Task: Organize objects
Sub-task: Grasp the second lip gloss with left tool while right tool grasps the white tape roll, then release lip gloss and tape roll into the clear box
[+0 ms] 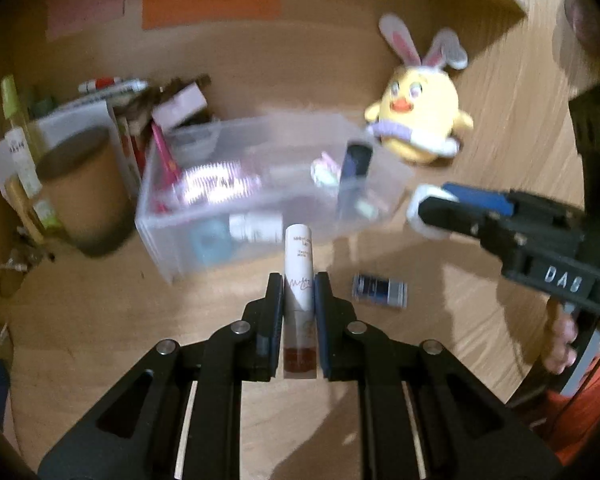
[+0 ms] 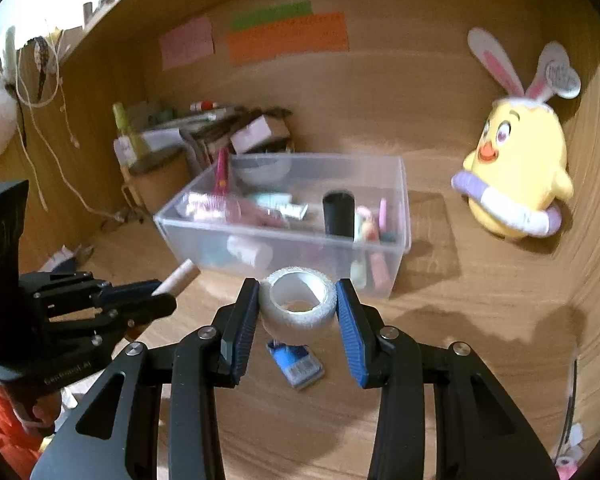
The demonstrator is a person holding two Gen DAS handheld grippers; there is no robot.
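Gripping one slim white tube (image 1: 298,276), the left gripper (image 1: 298,292) was seen closed on it, the tube held above the wooden desk (image 1: 440,340). One roll of white tape (image 2: 298,304) was clamped between the jaws of the right gripper (image 2: 297,306), likewise clear of the desk. One small blue packet (image 2: 296,362) was left lying flat on the desk beneath the roll. Farther on, one clear plastic bin (image 2: 384,280) was set near the middle of the desk, filled with assorted small items too blurred to be counted. Beyond it, toward the far right corner, one yellow plush chick (image 2: 516,168) with rabbit ears was propped. Three coloured paper notes (image 2: 288,38) were stuck on the back panel.
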